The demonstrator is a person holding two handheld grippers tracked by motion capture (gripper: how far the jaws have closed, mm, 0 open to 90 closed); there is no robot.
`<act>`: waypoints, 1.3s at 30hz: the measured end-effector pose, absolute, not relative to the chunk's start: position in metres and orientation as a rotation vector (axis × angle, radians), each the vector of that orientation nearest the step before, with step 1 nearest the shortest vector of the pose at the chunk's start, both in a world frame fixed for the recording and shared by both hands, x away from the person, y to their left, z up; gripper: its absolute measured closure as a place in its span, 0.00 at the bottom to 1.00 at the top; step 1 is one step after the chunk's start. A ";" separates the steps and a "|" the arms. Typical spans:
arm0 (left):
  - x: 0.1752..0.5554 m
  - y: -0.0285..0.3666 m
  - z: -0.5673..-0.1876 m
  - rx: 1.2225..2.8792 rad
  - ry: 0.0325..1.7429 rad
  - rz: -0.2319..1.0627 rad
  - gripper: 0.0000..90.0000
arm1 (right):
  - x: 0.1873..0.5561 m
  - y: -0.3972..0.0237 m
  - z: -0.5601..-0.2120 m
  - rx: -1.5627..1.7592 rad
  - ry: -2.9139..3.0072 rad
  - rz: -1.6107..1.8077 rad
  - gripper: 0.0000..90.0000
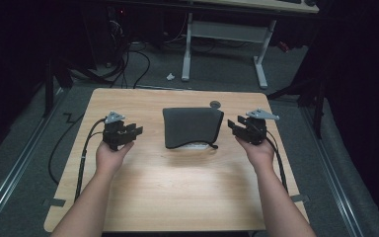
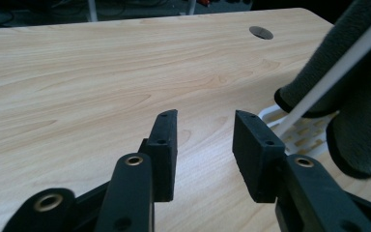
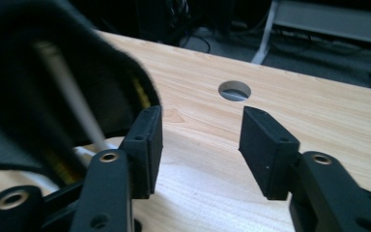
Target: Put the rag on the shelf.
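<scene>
At the middle of the light wooden table we see a dark grey fabric sleeve, lying flat, slightly toward the far side. Something white pokes out from under its near edge; in the left gripper view it looks like a white slotted plastic piece half tucked inside the sleeve's open mouth, with a white strip running diagonally across the fabric. Just beyond the sleeve's far right corner sits a round cable hole in the tabletop.

To the left of the sleeve, near but apart from it, our left gripper points toward it — its two black jaws stand parted with nothing between them, only bare wood showing through the gap. To the right of the sleeve, our right gripper faces inward too, just beside the sleeve's right edge; its jaws are likewise spread and empty. Each gripper is held in a hand, forearms coming in from the near edge, and a black cable trails from each.

Beyond the table — a grey floor and the white legs of another desk.
</scene>
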State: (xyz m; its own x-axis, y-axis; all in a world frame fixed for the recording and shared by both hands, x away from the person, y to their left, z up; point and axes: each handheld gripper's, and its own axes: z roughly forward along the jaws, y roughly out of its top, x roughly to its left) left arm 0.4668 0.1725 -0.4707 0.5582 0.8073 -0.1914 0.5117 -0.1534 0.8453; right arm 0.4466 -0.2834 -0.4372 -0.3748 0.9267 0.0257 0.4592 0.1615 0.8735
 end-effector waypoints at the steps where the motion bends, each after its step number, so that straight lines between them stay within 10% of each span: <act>1: 0.463 0.175 -0.470 1.813 1.082 0.384 0.67 | 0.443 -0.283 -0.437 1.309 1.928 1.129 0.58; 15: 0.359 0.192 -0.481 1.810 0.987 0.348 0.60 | 0.346 -0.269 -0.443 1.162 1.961 1.134 0.58; 24: 0.292 0.134 -0.518 1.895 0.940 0.212 0.60 | 0.288 -0.233 -0.484 1.239 2.022 1.101 0.55; 39: 0.295 0.125 -0.524 2.018 0.911 0.280 0.56 | 0.281 -0.225 -0.515 1.194 2.135 0.972 0.59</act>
